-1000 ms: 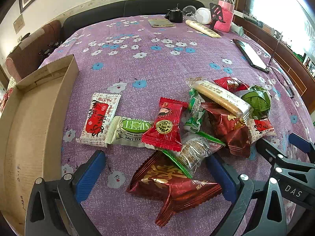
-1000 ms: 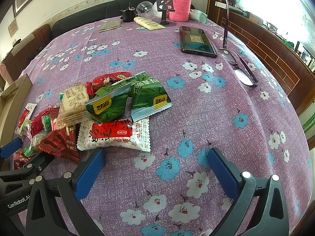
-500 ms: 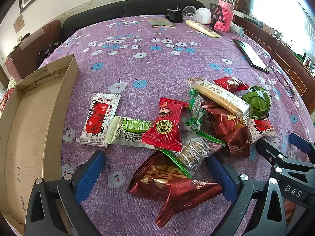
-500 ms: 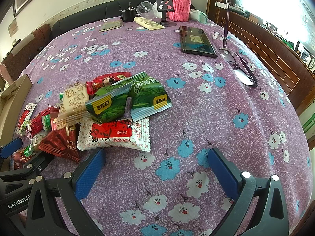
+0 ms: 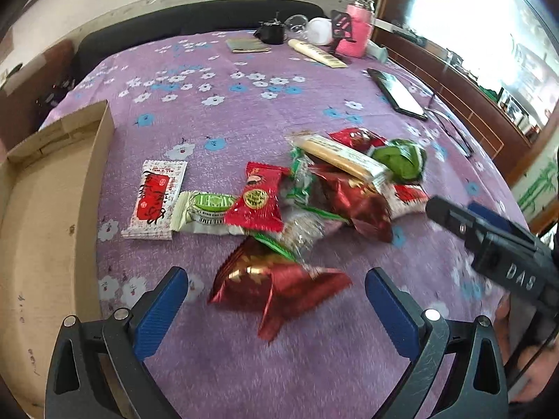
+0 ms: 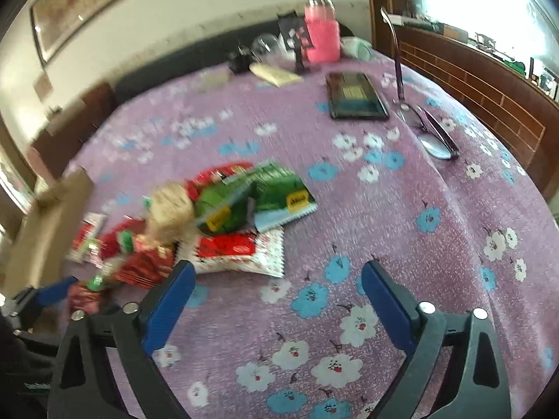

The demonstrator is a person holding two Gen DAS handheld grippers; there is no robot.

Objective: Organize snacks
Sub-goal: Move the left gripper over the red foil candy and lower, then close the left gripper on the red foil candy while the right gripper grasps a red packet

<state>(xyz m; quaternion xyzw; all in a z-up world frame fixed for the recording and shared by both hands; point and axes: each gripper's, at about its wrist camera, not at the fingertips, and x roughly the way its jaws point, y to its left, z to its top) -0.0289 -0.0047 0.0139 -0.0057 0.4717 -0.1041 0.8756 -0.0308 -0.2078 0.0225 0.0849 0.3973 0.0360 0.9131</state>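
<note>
Several snack packets lie in a loose pile on the purple flowered tablecloth. In the left wrist view my left gripper (image 5: 276, 300) is open and empty, its jaws either side of a dark red foil packet (image 5: 276, 282). Beyond lie a red packet (image 5: 256, 202), a pale green packet (image 5: 206, 211), a white-and-red packet (image 5: 155, 199), a long biscuit bar (image 5: 344, 160) and a green packet (image 5: 401, 159). An open cardboard box (image 5: 42, 216) sits at the left. In the right wrist view my right gripper (image 6: 277, 295) is open and empty, near a white-and-red packet (image 6: 241, 251) and green packets (image 6: 265, 195).
A phone (image 6: 354, 96) and glasses (image 6: 436, 136) lie to the right. At the far edge stand a pink bottle (image 6: 321, 31), a black cup (image 5: 270, 33), a tube (image 5: 318, 54) and a booklet (image 5: 246, 45). A wooden ledge (image 6: 489, 76) borders the right side.
Both grippers have lifted and pulled back, and the views are blurred by motion. The right gripper has also swung left toward the pile. The snacks have not moved.
</note>
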